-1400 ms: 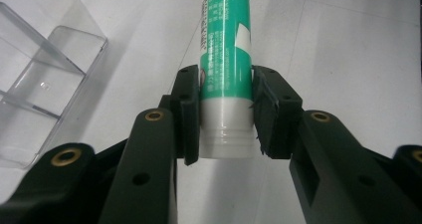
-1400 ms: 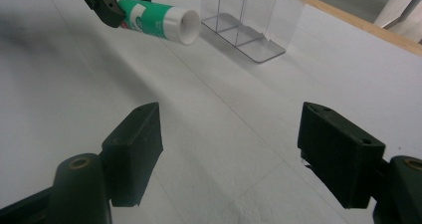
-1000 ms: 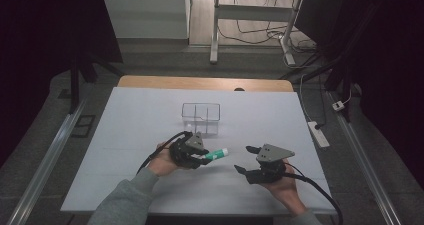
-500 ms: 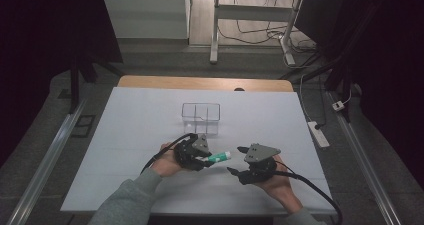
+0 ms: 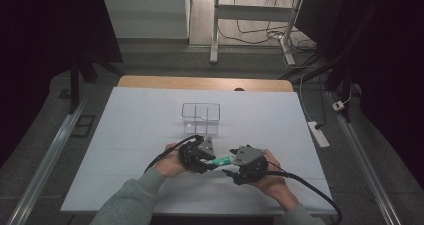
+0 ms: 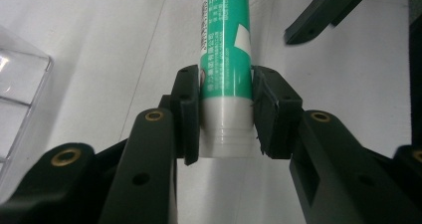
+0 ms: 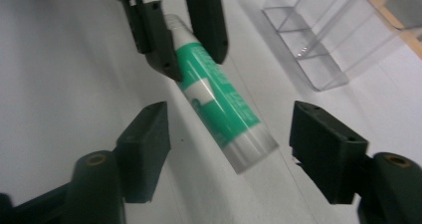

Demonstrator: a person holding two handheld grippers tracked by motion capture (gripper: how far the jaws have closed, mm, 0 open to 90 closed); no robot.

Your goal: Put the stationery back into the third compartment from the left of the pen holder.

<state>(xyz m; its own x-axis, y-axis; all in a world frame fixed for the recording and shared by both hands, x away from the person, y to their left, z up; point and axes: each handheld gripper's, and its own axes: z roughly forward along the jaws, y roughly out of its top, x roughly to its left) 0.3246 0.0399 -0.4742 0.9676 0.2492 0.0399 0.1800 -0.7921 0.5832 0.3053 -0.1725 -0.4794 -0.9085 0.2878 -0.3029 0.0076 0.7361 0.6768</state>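
Green and white plastic makes up the glue stick (image 6: 225,59), whose label carries rows of small white print that cannot be read at this sharpness. It is pinched near its white end between the pressed-in jaws of the left gripper (image 6: 226,117), held above the white table (image 5: 135,120) at the near middle. In the high view the left gripper (image 5: 212,163) is seen just left of the right gripper (image 5: 227,171), with the stick bridging them. In the right gripper view the stick's (image 7: 219,102) free white end is seen between the spread jaws of the right gripper (image 7: 229,144), which are not touching it. A clear plastic box (image 5: 201,118) with dividers stands farther back on the table, and nothing can be made out inside its compartments.
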